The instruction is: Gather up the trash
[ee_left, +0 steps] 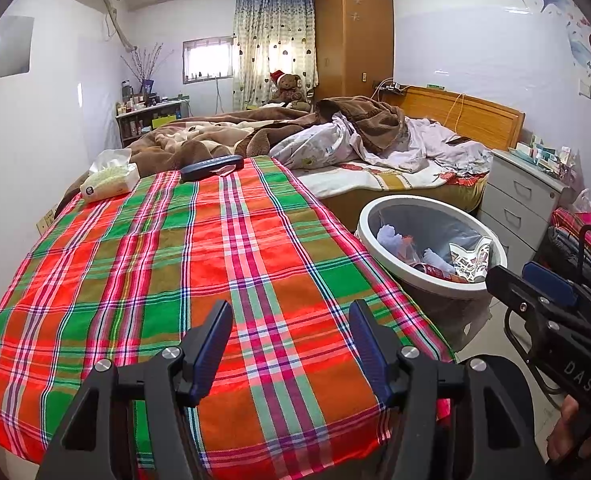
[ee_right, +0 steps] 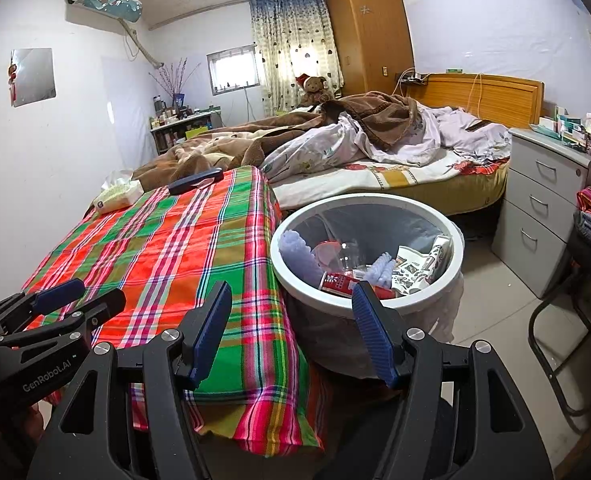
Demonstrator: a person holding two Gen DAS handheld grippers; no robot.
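A white round trash bin with a grey liner stands on the floor right of the plaid-covered table. It holds crumpled paper, a red can, clear plastic and printed wrappers. My left gripper is open and empty above the table's near part. My right gripper is open and empty, above the table's right edge and the bin's near rim. The right gripper shows at the right edge of the left wrist view; the left gripper shows at the left of the right wrist view.
A tissue pack and a dark blue case lie at the table's far end. Beyond is an unmade bed. A grey drawer unit and a black chair stand at right.
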